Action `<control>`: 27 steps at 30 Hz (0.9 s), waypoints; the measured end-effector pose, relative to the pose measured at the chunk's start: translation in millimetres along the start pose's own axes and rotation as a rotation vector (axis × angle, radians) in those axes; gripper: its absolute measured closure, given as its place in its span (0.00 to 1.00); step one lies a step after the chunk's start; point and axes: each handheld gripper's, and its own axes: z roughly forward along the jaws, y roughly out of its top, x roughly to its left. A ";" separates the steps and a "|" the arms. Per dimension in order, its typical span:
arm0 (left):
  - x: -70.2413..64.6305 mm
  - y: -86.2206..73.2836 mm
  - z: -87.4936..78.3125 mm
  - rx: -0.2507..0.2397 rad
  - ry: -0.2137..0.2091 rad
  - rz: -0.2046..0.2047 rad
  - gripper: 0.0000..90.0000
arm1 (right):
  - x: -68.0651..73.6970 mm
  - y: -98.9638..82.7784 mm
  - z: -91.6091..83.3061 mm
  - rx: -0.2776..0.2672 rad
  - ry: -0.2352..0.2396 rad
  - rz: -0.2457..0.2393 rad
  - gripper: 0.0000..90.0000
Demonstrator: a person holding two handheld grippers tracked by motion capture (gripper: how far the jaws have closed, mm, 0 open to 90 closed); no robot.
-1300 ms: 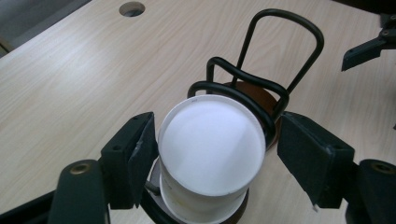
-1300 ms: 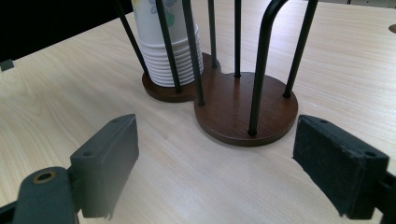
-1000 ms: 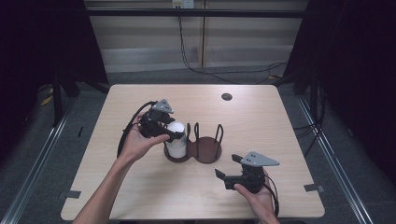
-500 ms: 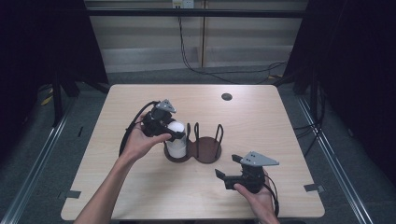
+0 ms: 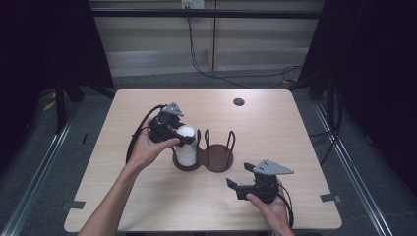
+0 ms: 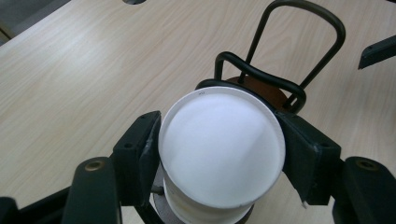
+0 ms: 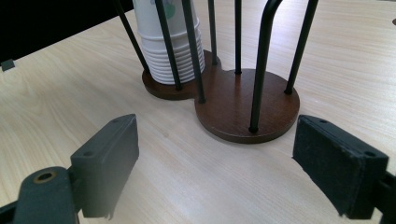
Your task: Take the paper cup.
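Note:
A stack of white paper cups (image 5: 186, 150) (image 7: 169, 46) stands upside down in the left ring of a dark wooden holder (image 5: 219, 159) (image 7: 243, 107) with black wire loops. My left gripper (image 5: 186, 136) (image 6: 219, 154) reaches over the stack from the left. Its pads (image 6: 140, 151) press both sides of the top cup (image 6: 222, 144), on which the jaws have just been closing. The holder's right ring holds nothing. My right gripper (image 5: 240, 176) (image 7: 217, 172) rests low on the table to the front right of the holder, pointing at it, jaws wide open with nothing between them.
A light wooden table (image 5: 295, 142) carries everything, with a small round hole (image 5: 239, 102) near its far edge. Black cables trail from both grippers. Dark floor and metal rails surround the table.

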 end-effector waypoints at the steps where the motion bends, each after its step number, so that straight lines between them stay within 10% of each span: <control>1: 0.1 0.2 -1.1 0.003 0.003 0.005 0.39 | 0.0 0.0 0.0 0.000 0.000 0.001 0.16; 27: 2.1 0.4 -21.2 -0.123 -0.002 -0.043 0.40 | 0.7 0.0 1.4 -0.002 0.003 0.002 0.16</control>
